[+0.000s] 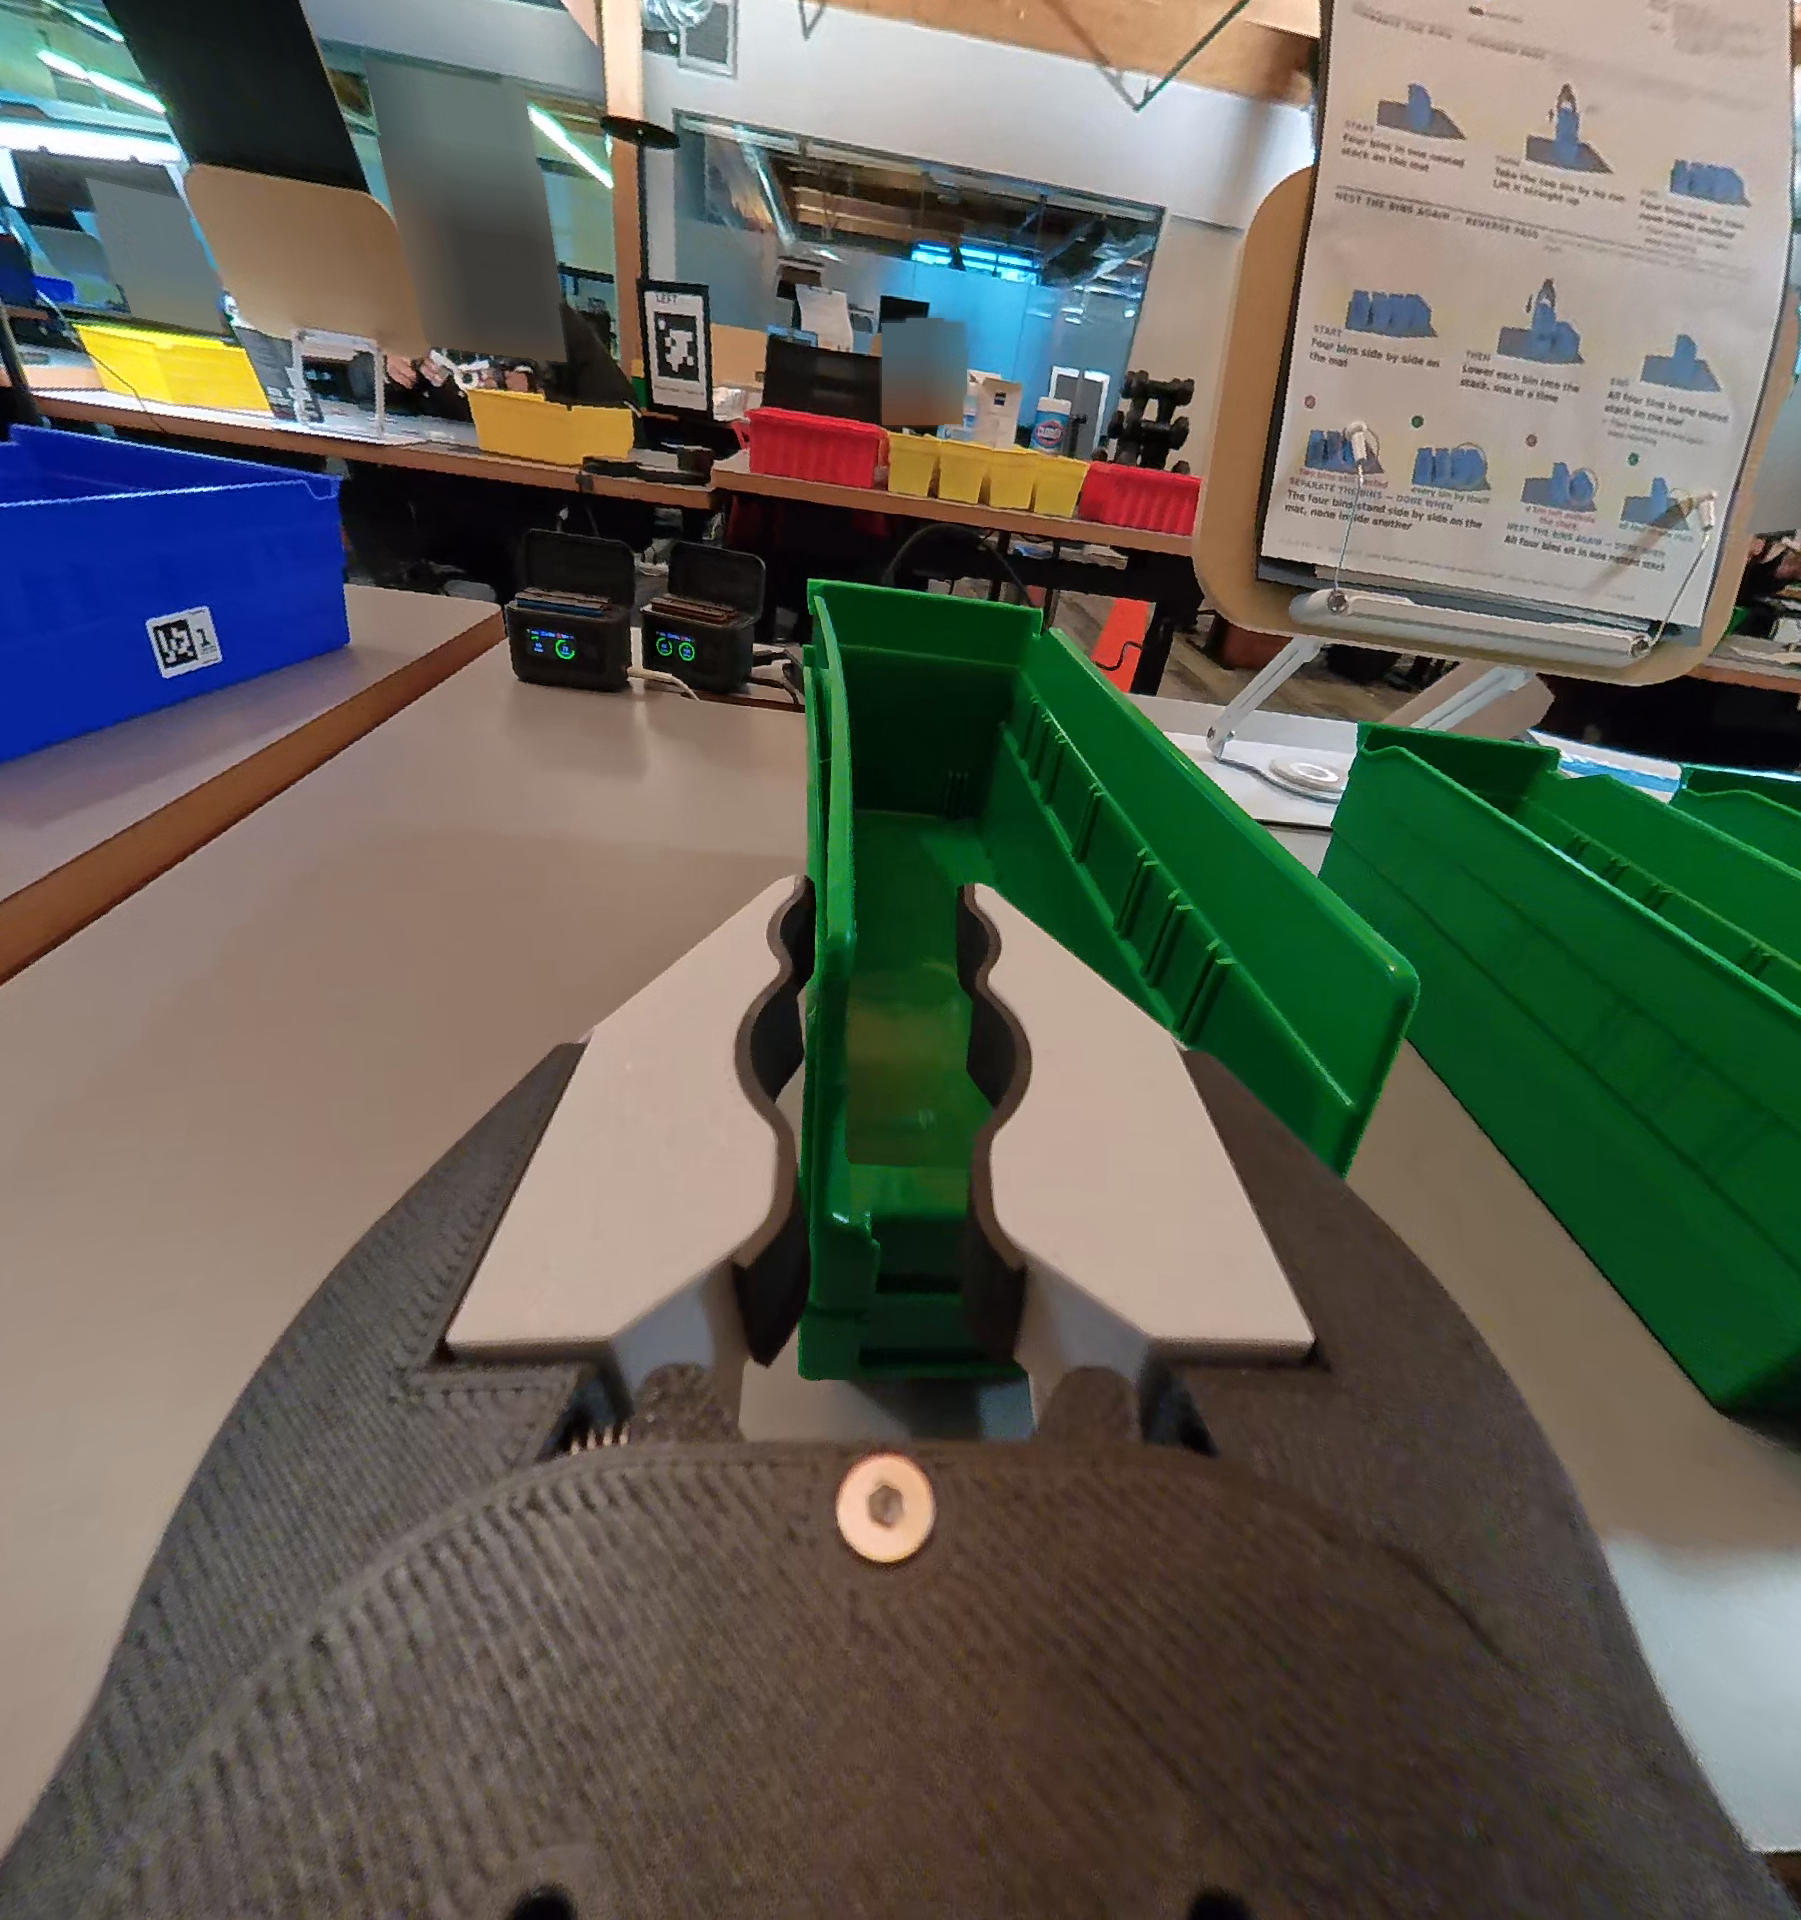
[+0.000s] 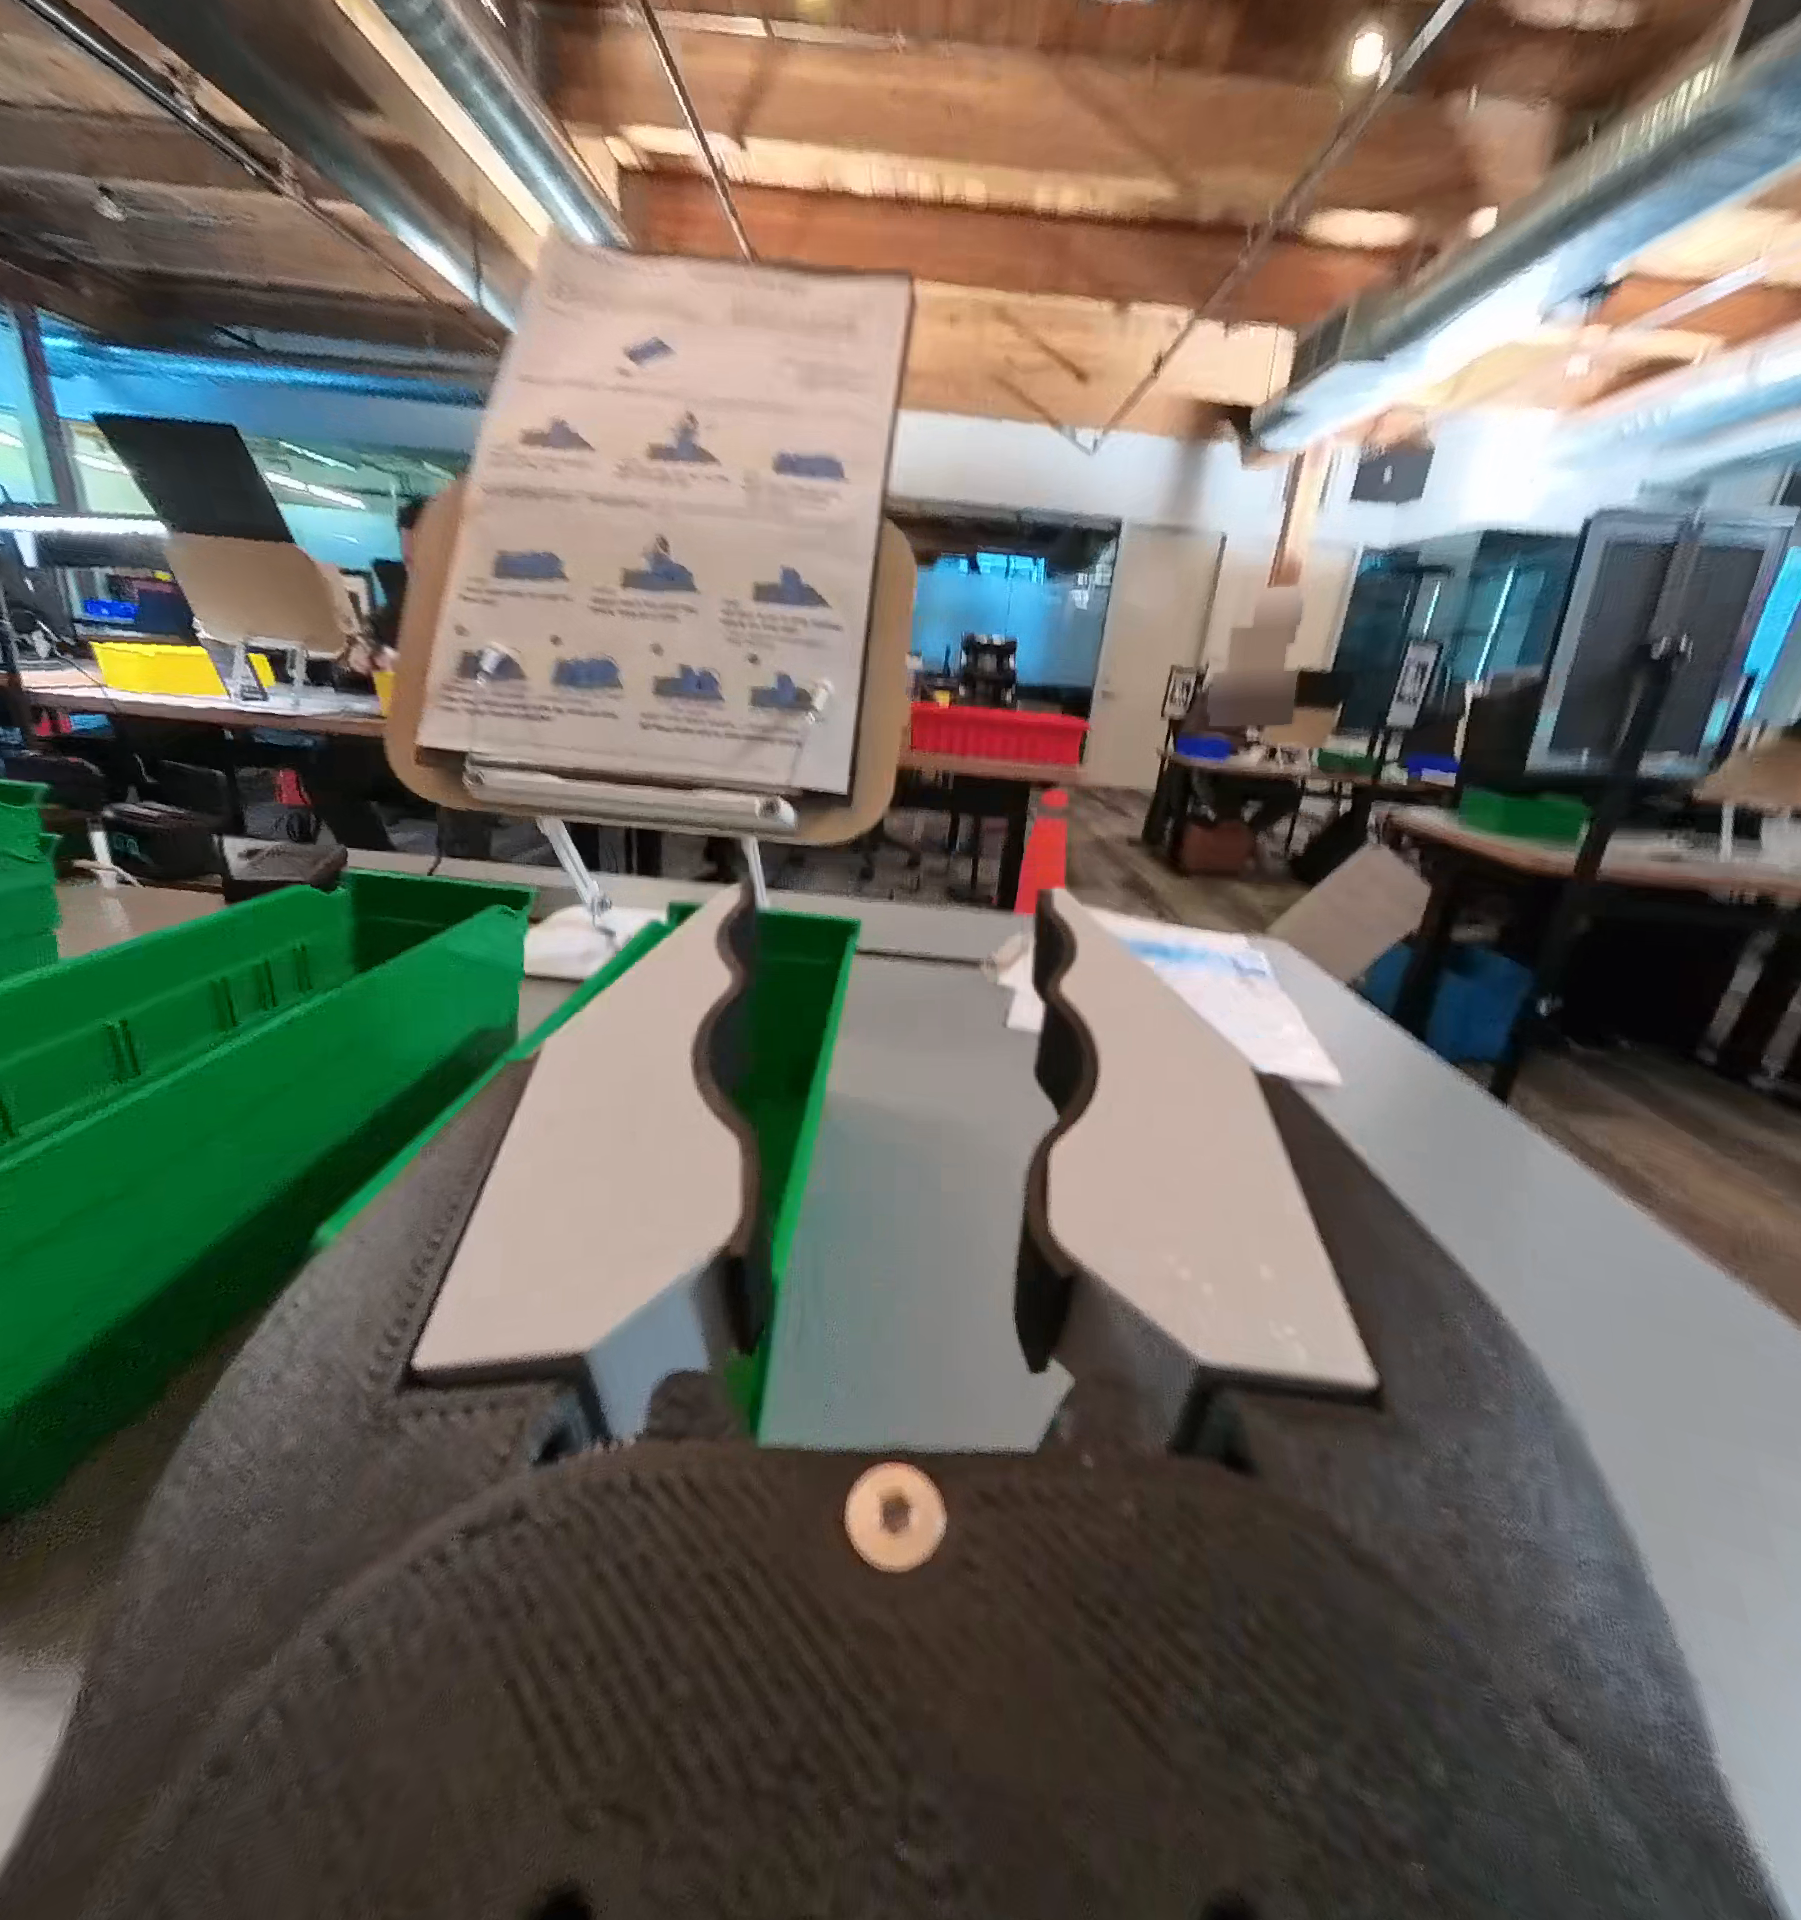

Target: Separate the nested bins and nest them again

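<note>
My left gripper is shut on the left side wall of a long green bin, one finger outside and one inside. The bin runs away from me over the grey table. Two more green bins lie side by side to its right. In the right wrist view my right gripper is open. It straddles the right wall of a green bin, with the left finger over the bin's inside. Another green bin lies to the left of it.
A blue bin stands on the neighbouring table at the left. Two black cases sit at the table's far edge. An instruction sheet on a stand is behind the bins. A paper lies at the right.
</note>
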Tool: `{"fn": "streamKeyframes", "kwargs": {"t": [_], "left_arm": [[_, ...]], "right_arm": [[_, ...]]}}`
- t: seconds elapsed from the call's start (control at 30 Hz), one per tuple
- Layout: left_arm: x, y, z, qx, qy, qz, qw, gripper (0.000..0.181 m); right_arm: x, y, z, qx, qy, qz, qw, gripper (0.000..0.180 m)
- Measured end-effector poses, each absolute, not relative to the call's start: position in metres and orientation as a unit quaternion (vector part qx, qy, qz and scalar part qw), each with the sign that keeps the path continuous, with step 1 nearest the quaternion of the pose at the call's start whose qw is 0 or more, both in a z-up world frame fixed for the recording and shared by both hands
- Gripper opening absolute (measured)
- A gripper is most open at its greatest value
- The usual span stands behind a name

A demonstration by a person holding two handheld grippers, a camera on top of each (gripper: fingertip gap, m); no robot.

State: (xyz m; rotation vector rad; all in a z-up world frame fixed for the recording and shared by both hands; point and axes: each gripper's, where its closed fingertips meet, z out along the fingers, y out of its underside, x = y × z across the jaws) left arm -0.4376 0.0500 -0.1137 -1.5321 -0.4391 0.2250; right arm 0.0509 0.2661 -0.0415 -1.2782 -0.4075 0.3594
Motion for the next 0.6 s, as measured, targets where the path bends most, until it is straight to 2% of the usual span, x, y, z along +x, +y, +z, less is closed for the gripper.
{"fn": "streamKeyframes", "kwargs": {"t": [0.23, 0.6], "left_arm": [[-0.438, 0.050, -0.113, -0.684, -0.193, 0.100, 0.696, 0.024], [-0.435, 0.048, -0.107, -0.680, -0.181, 0.116, 0.701, 0.024]], "right_arm": [[0.048, 0.292, -0.093, -0.686, -0.163, 0.268, 0.656, 0.063], [0.029, 0.297, -0.155, -0.770, -0.226, 0.229, 0.550, 0.059]]}}
